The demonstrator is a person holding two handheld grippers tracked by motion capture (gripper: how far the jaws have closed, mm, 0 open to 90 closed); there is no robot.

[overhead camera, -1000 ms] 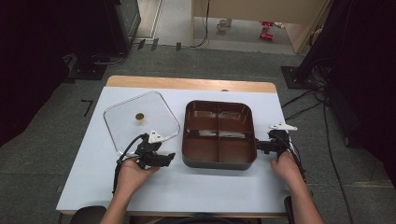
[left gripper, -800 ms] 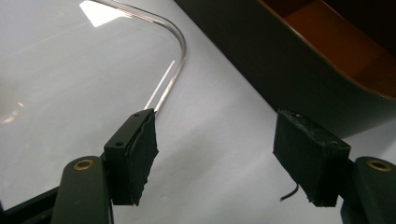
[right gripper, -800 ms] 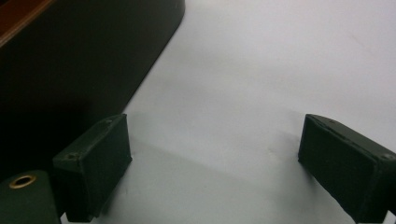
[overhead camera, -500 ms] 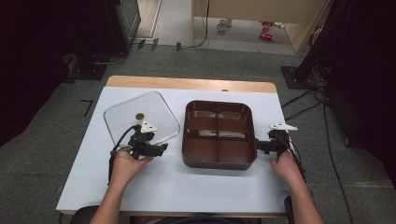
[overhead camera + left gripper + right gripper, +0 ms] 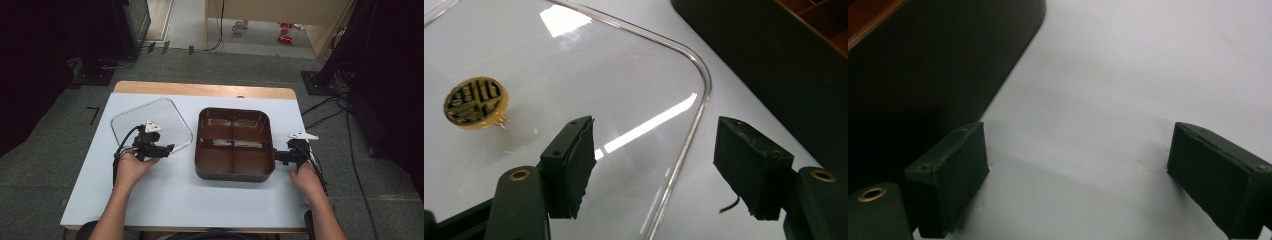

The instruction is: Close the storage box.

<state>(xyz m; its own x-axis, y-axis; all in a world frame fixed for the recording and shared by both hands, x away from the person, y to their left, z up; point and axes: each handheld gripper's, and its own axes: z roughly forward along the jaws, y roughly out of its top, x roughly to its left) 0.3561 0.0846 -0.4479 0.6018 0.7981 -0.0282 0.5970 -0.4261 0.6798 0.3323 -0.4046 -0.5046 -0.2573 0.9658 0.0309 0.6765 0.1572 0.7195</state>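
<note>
A dark brown box [image 5: 234, 142] with several empty compartments stands mid-table. To its left lies a clear lid [image 5: 165, 117]; its round gold knob [image 5: 475, 102] appears in the left gripper view. My left gripper [image 5: 169, 149] is open at the lid's near right edge, and in its own view the left gripper [image 5: 656, 135] has one jaw over the lid [image 5: 574, 65] and one over the table beside it. My right gripper [image 5: 276, 156] is open low at the box's right wall. In its own view the right gripper [image 5: 1078, 145] holds nothing, with the box wall [image 5: 923, 60] to the left.
The white tabletop [image 5: 200, 200] has free room in front of the box and lid. A wooden strip [image 5: 200, 90] runs along the far edge. Cables [image 5: 320, 117] lie on the floor to the right, beyond the table.
My left gripper has moved away from me and slightly left, from the table in front of the lid to the lid's near edge. The right gripper and the box have stayed put.
</note>
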